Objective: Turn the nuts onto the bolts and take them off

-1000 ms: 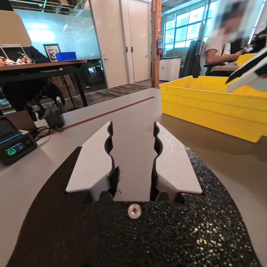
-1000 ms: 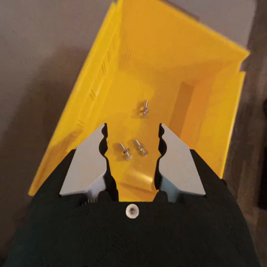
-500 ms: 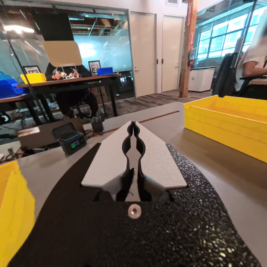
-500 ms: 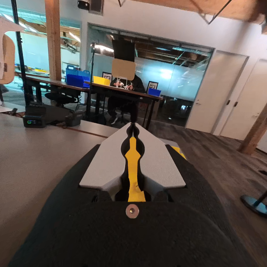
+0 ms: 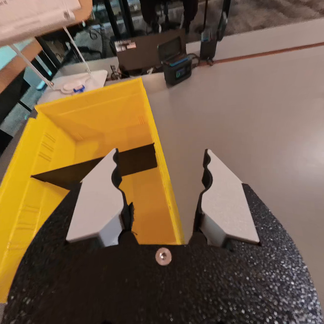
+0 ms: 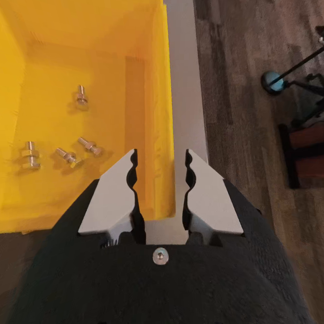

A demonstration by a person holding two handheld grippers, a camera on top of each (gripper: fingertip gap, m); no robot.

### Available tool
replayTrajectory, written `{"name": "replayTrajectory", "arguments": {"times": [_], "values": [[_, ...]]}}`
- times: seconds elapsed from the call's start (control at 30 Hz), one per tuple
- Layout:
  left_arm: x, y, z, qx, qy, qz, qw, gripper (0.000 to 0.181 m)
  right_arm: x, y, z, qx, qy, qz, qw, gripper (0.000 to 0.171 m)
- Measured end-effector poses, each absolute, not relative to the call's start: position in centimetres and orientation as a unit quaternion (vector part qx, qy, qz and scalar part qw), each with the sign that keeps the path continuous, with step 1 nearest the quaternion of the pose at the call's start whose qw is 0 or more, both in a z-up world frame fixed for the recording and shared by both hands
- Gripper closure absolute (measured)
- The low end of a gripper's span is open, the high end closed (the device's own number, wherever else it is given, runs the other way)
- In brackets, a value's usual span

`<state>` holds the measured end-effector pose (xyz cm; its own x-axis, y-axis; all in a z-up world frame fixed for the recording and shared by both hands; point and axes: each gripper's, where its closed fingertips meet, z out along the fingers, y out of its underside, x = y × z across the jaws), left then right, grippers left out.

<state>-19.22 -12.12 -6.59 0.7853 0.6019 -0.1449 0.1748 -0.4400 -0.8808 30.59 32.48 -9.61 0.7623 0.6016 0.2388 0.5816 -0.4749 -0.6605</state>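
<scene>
The right gripper point(image 6: 161, 151) hangs with jaws parted and empty above the right wall of a yellow bin point(image 6: 157, 105); four bolts with nuts point(image 6: 89, 146) lie left of them. The left gripper point(image 5: 160, 151) has jaws wide, empty, straddling another yellow bin's rim point(image 5: 163, 166) on the grey bench point(image 5: 245, 114).
</scene>
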Motion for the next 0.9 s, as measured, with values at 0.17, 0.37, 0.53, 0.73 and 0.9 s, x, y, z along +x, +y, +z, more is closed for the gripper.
{"name": "replayTrajectory", "arguments": {"times": [0.17, 0.37, 0.53, 0.73, 0.9], "values": [[-19.0, -13.0, -10.1, -0.852, -0.251, 0.206, 0.41, 0.09, 30.3, 33.0, -10.8, -0.865, -0.361, -0.017, 0.347, 0.153], [-19.3, -13.9, -9.6, -0.844, -0.256, 0.212, 0.421, 0.098, 26.3, 32.1, -10.7, -0.85, -0.398, 0.067, 0.338, 0.161], [-19.6, -14.8, -8.9, -0.835, -0.258, 0.22, 0.433, 0.102, 21.1, 31.3, -10.6, -0.827, -0.43, 0.113, 0.345, 0.164], [-19.1, -15.0, -9.4, -0.84, -0.255, 0.202, 0.434, 0.104, 14.7, 30.6, -10.8, -0.804, -0.461, 0.161, 0.339, 0.166], [-18.4, -14.4, -10.7, -0.867, -0.231, 0.184, 0.401, 0.115, 10.1, 29.5, -11.0, -0.778, -0.507, 0.184, 0.323, 0.166]]}}
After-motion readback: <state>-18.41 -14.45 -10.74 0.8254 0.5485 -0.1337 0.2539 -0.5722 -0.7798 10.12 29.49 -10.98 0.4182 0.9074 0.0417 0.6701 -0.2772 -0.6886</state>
